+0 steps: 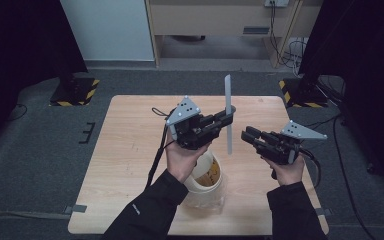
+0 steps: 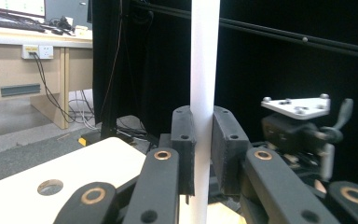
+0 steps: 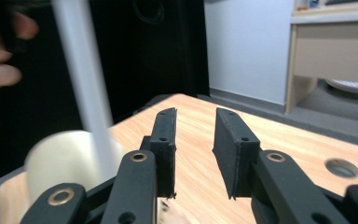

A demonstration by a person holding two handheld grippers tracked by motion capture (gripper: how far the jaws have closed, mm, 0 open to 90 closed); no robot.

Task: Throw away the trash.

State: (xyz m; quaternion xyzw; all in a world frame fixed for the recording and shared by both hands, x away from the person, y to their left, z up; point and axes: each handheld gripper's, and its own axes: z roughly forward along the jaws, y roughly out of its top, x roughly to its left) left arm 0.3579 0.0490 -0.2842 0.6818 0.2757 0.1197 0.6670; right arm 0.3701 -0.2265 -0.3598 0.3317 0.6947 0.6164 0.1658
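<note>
Strip: we are holding a long white strip [image 1: 227, 114] upright above the table's middle, its lower end hanging free to the right of the cup; kept vertical like this, it looks ready to be lowered end-first or passed across.

Left gripper: we are clamping our left gripper [image 1: 228, 116] on the strip partway along its length; in the left gripper view the strip [image 2: 204, 93] is sitting between the two pads, which are pressing its flat faces, so it cannot be swinging or slipping.

Right gripper: our right gripper [image 1: 246, 134] is hovering just right of the strip, pointing left at its lower part. Its jaws are standing a little apart with nothing between them, as the right gripper view [image 3: 193, 140] shows; the strip [image 3: 81, 84] is passing to the left of them there, untouched. We judge the gap is being kept narrow because the strip is thin.

Cup: a pale paper cup [image 1: 207, 176] is standing near us, below our left hand [image 1: 185, 157], mouth up. We are guessing it is placed there as the strip's likely target, though we cannot be telling that for sure.

Table: the wooden table [image 1: 130, 150] is bearing the cup near its near edge, leaving both grippers working in the air above it.
</note>
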